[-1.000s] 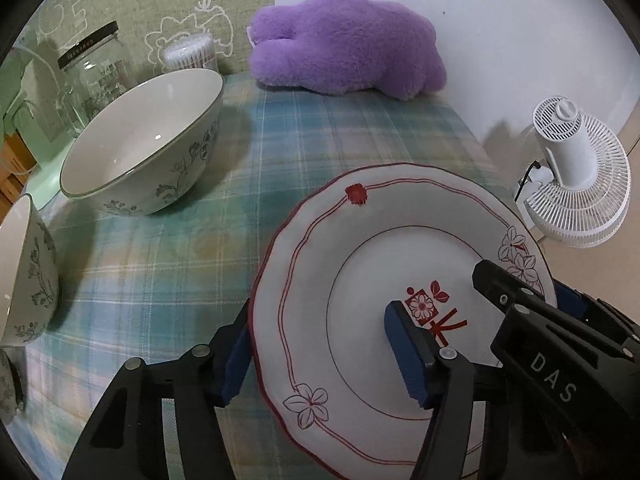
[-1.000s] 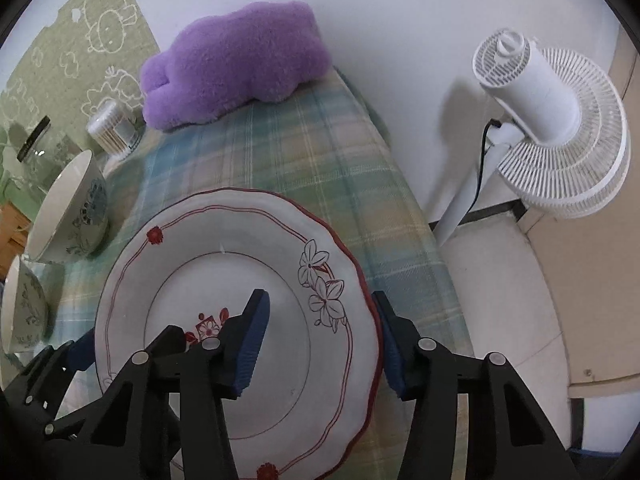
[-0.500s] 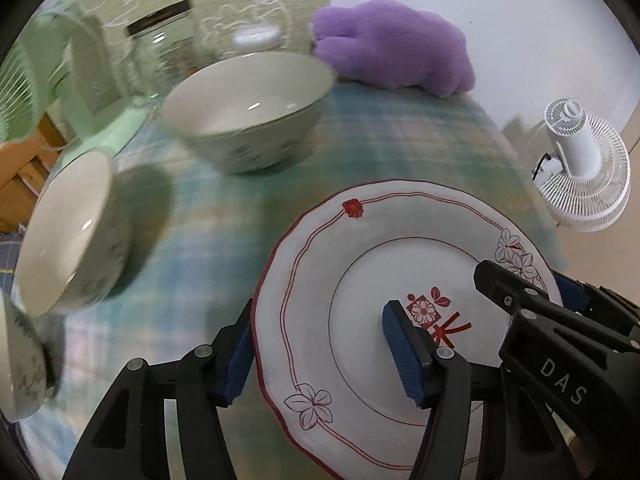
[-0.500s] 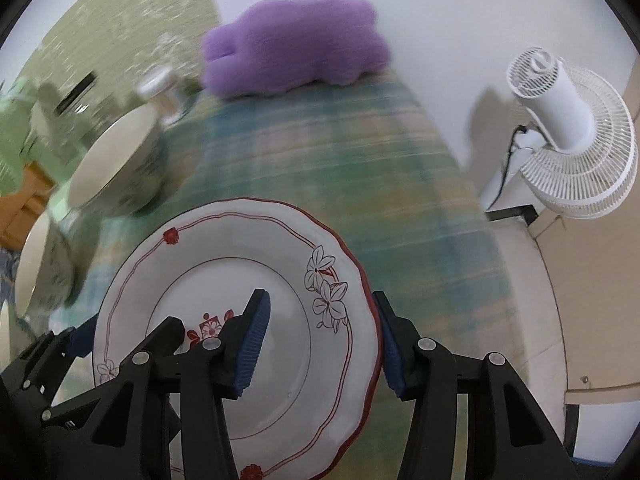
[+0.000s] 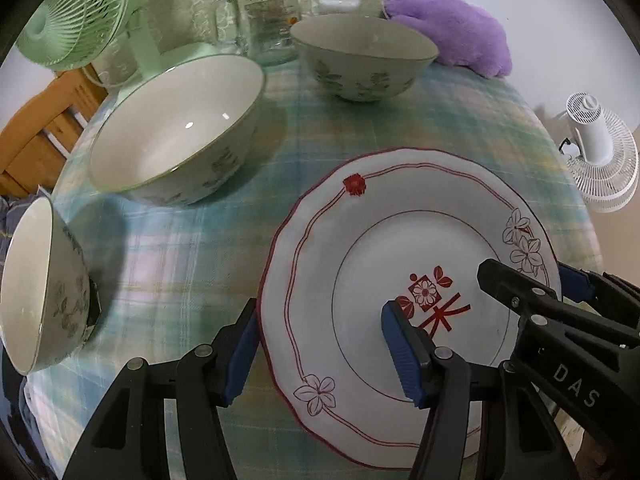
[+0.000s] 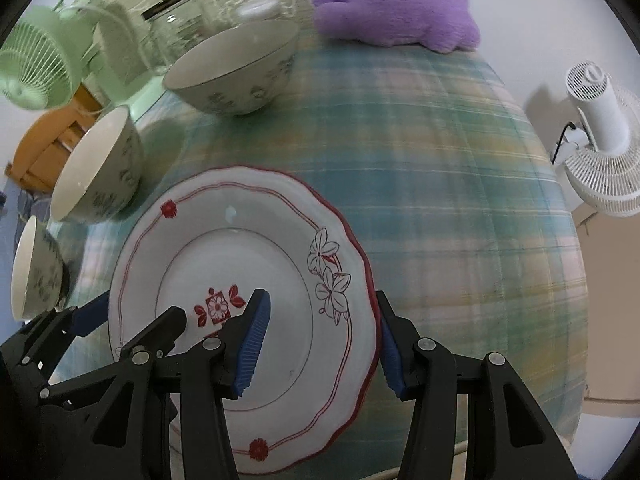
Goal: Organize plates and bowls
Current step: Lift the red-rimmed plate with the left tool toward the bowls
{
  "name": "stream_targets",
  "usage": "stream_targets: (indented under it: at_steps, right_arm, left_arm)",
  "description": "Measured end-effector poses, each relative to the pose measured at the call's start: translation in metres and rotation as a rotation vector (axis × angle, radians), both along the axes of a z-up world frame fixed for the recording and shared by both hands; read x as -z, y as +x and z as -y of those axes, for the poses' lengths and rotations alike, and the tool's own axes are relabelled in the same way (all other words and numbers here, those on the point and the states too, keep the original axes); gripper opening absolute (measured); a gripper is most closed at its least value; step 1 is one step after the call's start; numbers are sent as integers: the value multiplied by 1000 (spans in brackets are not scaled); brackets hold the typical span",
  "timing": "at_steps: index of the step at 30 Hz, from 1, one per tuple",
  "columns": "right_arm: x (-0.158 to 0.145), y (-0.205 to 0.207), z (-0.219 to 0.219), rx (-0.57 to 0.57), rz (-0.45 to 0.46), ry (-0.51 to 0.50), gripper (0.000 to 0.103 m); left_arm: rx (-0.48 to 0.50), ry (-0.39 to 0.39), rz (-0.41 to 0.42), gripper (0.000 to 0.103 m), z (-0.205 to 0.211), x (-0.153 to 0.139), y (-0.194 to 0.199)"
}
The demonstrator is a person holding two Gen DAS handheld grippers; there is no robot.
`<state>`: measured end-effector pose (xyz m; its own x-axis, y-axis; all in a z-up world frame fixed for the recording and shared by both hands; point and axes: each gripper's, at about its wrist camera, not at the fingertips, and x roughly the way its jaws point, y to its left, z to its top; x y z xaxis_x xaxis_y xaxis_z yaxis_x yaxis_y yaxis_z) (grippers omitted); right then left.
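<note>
A white plate with red trim (image 5: 360, 248) is held above the plaid tablecloth (image 5: 192, 240) by both grippers. My left gripper (image 5: 324, 352) is shut on its left rim, one pad under, one on top. My right gripper (image 6: 320, 344) is shut on its right rim; the plate shows there too (image 6: 208, 264). Three floral bowls stand to the left: a far one (image 5: 364, 56), a large middle one (image 5: 176, 132) and a near one (image 5: 36, 284) at the left edge.
A purple plush toy (image 5: 456, 28) lies at the table's far edge. A glass jar (image 5: 264, 8) and a green fan (image 5: 76, 12) stand at the back left. A white fan (image 5: 600, 152) stands on the floor to the right. A wooden chair (image 5: 36, 136) is at left.
Both grippers have swung left with the plate held between them. The bowls, jar and green fan have come into view; the plush toy has shifted right.
</note>
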<state>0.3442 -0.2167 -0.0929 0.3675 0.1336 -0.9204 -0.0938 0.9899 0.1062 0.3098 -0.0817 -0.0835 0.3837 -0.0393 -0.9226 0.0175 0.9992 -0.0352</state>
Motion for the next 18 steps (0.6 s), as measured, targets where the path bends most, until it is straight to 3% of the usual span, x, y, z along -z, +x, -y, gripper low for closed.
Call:
stream_targets:
  at_steps: [9, 12, 18]
  right_arm:
    - [2, 14, -1, -7, 7, -47, 54]
    - [8, 19, -4, -35, -12, -99, 44]
    - [12, 20, -5, -24, -1, -106, 48]
  left_arm:
    - [0, -18, 3, 61, -2, 3, 12]
    - [-6, -33, -1, 58, -6, 4, 15]
    - [-12, -23, 5, 60, -3, 4, 16]
